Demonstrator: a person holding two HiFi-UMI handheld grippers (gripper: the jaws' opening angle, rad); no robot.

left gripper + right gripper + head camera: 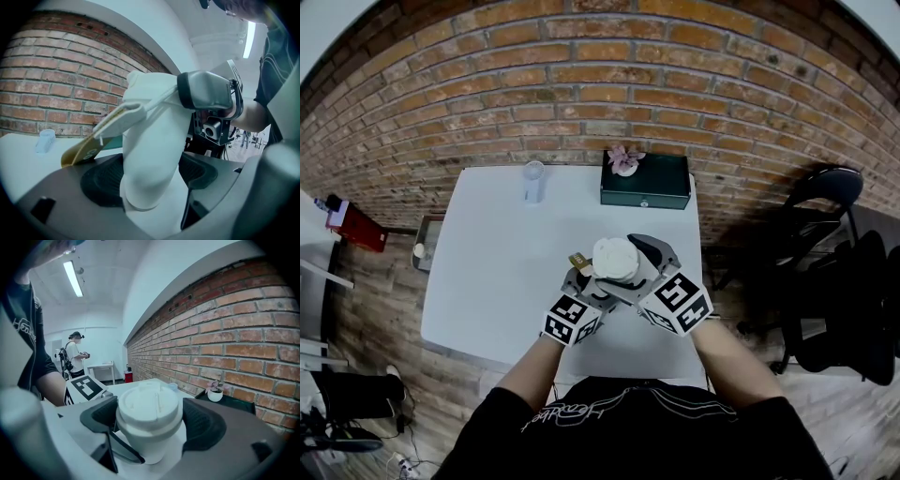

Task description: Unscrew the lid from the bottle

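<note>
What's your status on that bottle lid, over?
Left gripper clamps bottle body. Right gripper closed on lid; lid still on. Nothing blocking.

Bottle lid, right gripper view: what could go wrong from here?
1. The left gripper holds the bottle low on its smooth, tilted body, so it may spin with the lid instead of resisting.
2. The right gripper meets the lid only at its sides, so the pads could slip.
3. The yellow tag hangs over one left-gripper pad and might snag.
</note>
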